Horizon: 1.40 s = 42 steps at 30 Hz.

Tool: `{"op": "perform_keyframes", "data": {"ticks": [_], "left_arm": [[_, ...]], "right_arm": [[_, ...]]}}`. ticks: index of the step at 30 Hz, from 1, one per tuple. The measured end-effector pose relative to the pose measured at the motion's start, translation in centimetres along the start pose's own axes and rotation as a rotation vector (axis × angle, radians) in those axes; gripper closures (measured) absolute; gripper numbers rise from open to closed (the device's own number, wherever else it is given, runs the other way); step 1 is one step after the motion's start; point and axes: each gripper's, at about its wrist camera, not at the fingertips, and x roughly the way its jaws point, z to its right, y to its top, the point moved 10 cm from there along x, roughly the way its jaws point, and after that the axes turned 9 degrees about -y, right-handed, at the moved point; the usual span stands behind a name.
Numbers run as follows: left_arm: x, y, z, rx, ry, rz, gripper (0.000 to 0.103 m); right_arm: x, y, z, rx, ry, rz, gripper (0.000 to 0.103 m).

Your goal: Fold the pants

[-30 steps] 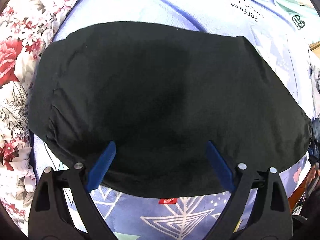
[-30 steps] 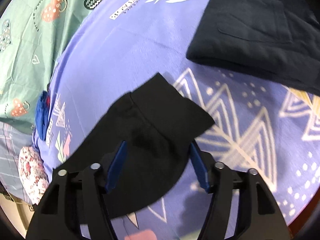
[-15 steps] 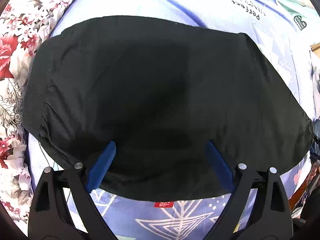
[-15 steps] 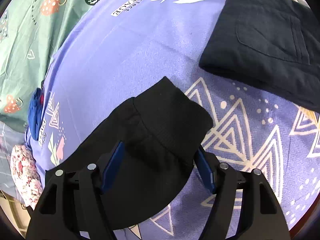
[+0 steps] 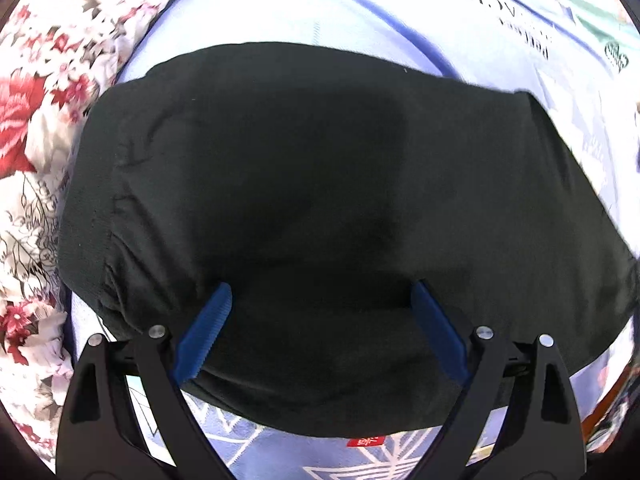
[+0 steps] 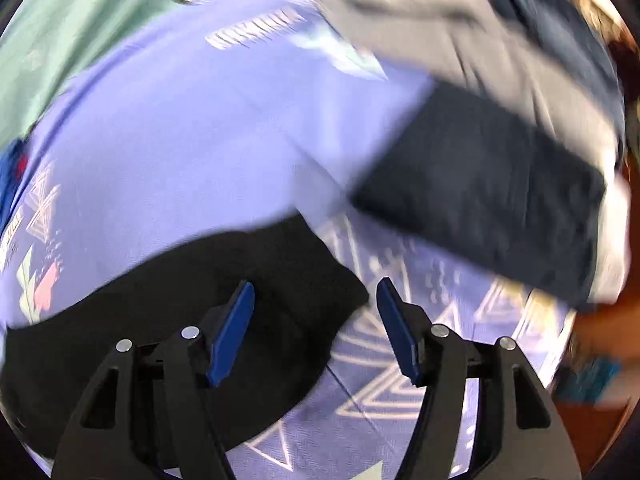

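Black pants (image 5: 320,208) lie spread on a purple patterned bedsheet (image 5: 280,456) and fill most of the left wrist view. My left gripper (image 5: 320,296) is open, its blue fingers over the near edge of the pants. In the right wrist view a cuffed leg end of the black pants (image 6: 288,272) lies on the sheet. My right gripper (image 6: 316,292) is open above that cuff, with the cloth between and under the fingers. The right view is blurred by motion.
A folded dark navy garment (image 6: 492,204) lies at the right of the right wrist view, with grey cloth (image 6: 460,28) behind it. A floral quilt (image 5: 36,128) borders the pants at the left. A green sheet (image 6: 60,40) lies far left.
The left gripper has shifted a little over the pants' near edge. The right gripper has swung fast to the right and tilted; the leg cuff now lies more toward its left finger.
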Motion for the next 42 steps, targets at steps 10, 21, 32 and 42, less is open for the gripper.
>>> {"op": "perform_keyframes", "data": {"ticks": [10, 21, 32, 42], "left_arm": [[-1.8, 1.3, -3.0, -0.059, 0.032, 0.033, 0.011], [-3.6, 2.7, -5.4, -0.118, 0.021, 0.07, 0.011], [-7.2, 3.8, -9.5, -0.142, 0.031, 0.119, 0.011], [-5.1, 2.8, -12.6, -0.237, 0.159, 0.07, 0.011]], "right_arm": [[0.4, -3.7, -17.4, -0.326, 0.411, -0.139, 0.071], [0.9, -1.0, -20.6, -0.352, 0.353, -0.093, 0.071], [0.0, -6.1, -27.0, -0.789, 0.323, -0.033, 0.063], [1.6, -2.5, -23.2, -0.522, 0.298, -0.062, 0.092]]}}
